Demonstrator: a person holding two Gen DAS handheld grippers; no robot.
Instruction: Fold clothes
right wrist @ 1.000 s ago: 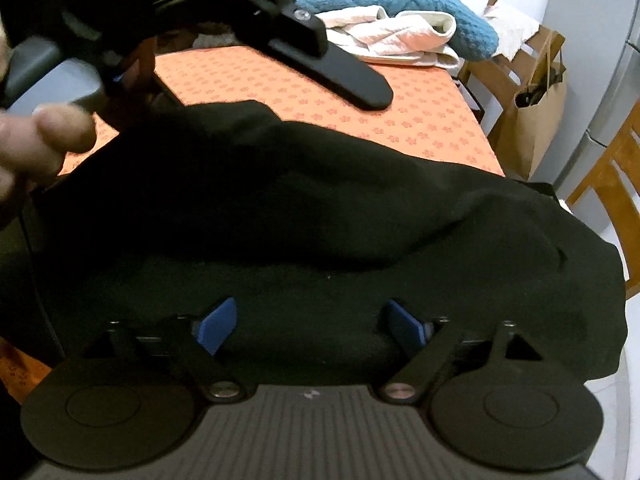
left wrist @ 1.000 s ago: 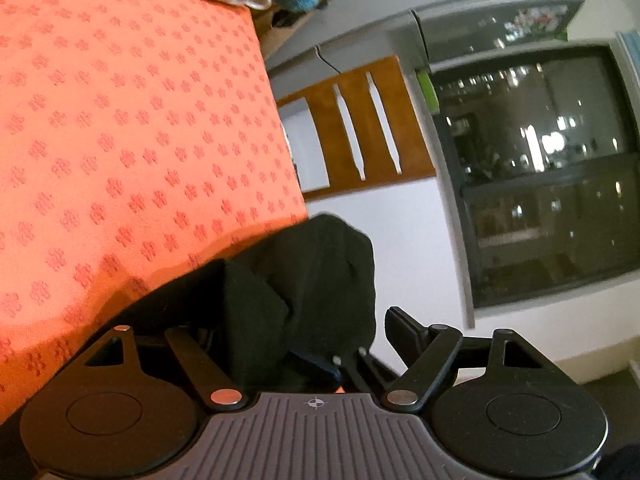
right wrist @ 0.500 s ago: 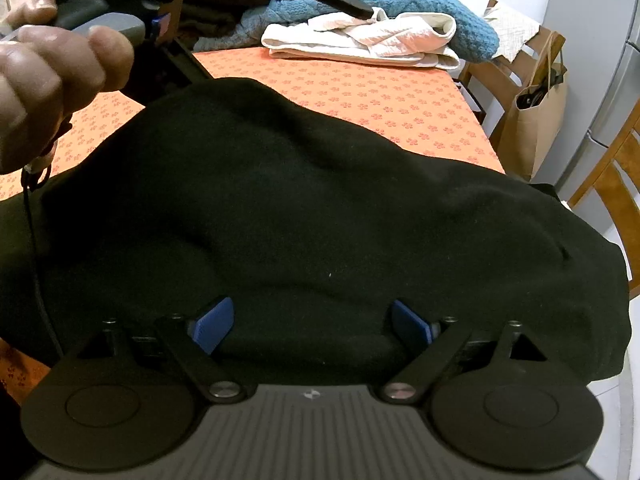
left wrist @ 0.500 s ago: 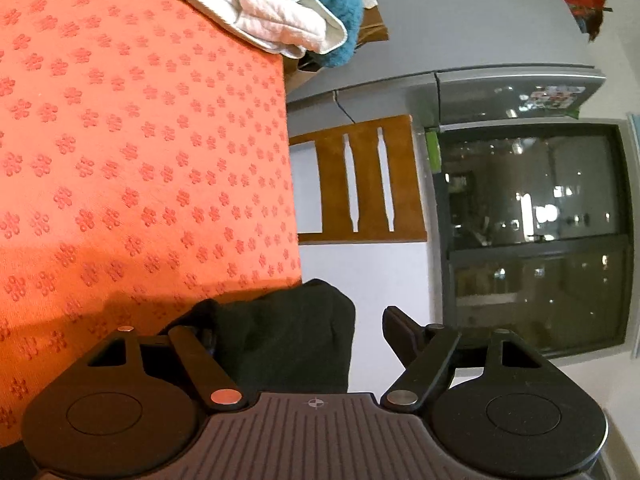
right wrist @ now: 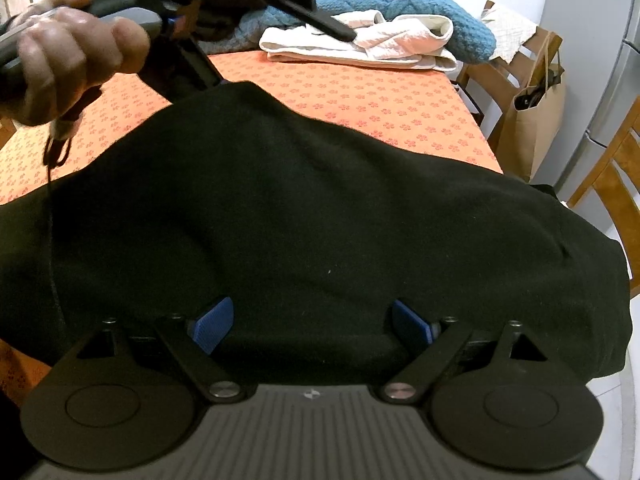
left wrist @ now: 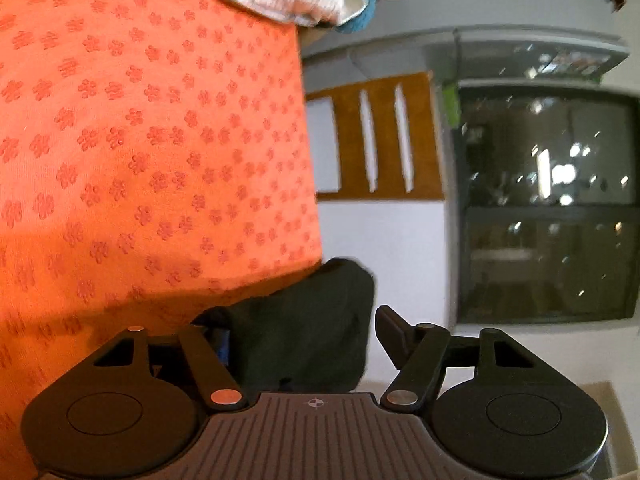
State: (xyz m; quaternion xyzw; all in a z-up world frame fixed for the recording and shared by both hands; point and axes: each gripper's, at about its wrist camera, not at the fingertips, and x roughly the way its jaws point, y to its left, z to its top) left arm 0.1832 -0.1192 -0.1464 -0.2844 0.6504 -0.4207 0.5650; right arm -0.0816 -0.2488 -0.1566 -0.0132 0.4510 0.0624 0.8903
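A black garment (right wrist: 312, 216) lies spread over the near part of the orange flowered tablecloth (right wrist: 360, 96) and hangs off its right edge. My right gripper (right wrist: 312, 322) is open, its blue pads (right wrist: 212, 322) apart just above the cloth. My left gripper (left wrist: 304, 336) is open too, with a bunch of the black garment (left wrist: 304, 332) between its spread fingers at the table's edge (left wrist: 312, 184). The right wrist view shows the left gripper (right wrist: 256, 8) raised at upper left, held by a hand (right wrist: 68, 48).
A pile of folded clothes, white (right wrist: 360, 40), blue (right wrist: 440, 12) and pink, sits at the table's far end. A brown paper bag (right wrist: 532, 120) and wooden chairs (right wrist: 612, 184) stand to the right. A chair back (left wrist: 380, 140) and dark window (left wrist: 548, 200) lie beyond the table edge.
The left gripper has lifted and pulled back toward the far left, and its jaws have opened. The black cloth has settled flatter. The right gripper has stayed put, open.
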